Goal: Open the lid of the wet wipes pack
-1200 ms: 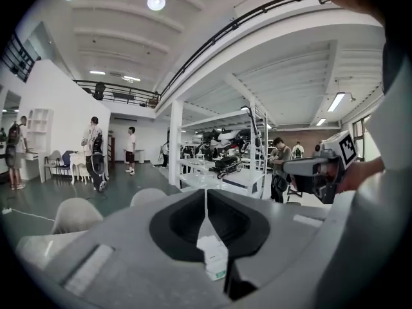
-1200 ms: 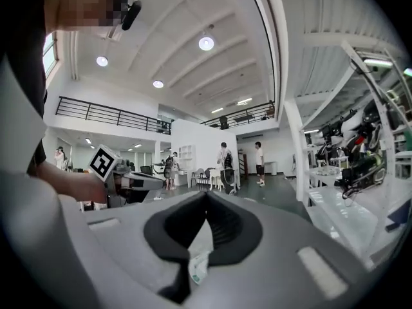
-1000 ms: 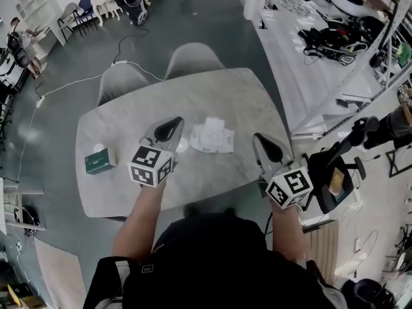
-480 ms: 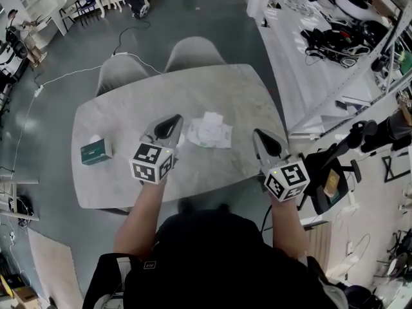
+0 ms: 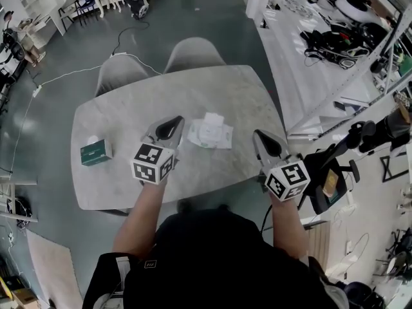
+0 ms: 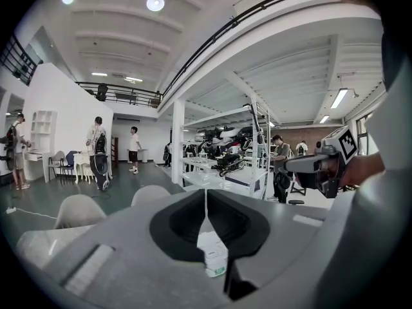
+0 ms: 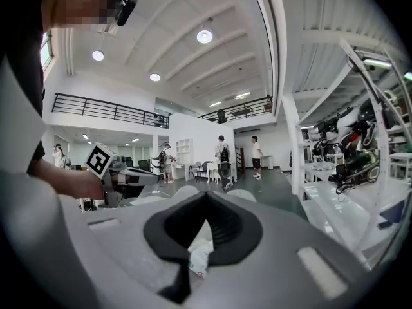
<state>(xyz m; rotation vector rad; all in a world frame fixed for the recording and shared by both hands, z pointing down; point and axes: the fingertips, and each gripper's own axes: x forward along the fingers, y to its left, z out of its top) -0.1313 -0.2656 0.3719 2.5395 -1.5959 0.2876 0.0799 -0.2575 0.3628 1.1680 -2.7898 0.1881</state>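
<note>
Head view: the wet wipes pack (image 5: pixel 209 131) lies mid-frame between left gripper (image 5: pixel 174 121) and right gripper (image 5: pixel 259 137), both closed, empty. A green box (image 5: pixel 96 151) sits far left.

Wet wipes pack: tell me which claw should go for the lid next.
Left, probably. The left claw, shut, has its tip close beside the wet wipes pack on the table. The right claw, also shut, hangs farther off near the table's edge.

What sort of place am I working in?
Probably an open workshop or lab hall: white racks loaded with gear, a mezzanine railing, a marble-look table with chairs.
</note>
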